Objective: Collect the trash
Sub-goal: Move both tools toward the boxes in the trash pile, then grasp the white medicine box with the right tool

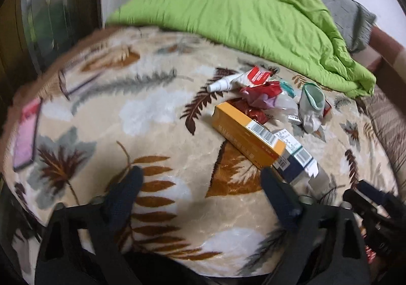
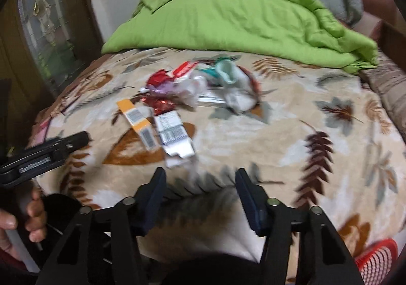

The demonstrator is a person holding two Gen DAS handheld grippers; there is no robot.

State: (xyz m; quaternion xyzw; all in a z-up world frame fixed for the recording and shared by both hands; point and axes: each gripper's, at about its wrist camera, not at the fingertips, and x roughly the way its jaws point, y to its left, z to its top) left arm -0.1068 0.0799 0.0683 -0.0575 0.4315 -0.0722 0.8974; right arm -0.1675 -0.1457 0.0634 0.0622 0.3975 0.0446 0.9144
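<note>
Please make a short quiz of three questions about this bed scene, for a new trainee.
1. True or false: the orange box lies beside the white-and-blue box.
2. What colour is the quilt behind the trash?
   A. blue B. green C. red
3. Does the left tool or the right tool hold anything?

Key: 1 true. 2 B. 3 No; both are open and empty.

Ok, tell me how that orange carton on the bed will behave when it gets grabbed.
The orange carton looks like thin cardboard with crisp edges, so it is probably stiff yet crushable under a hard squeeze. It is likely light, perhaps empty. It lies flat on the soft blanket, leaning against the white and blue box, so it should not roll but may nudge that box.
</note>
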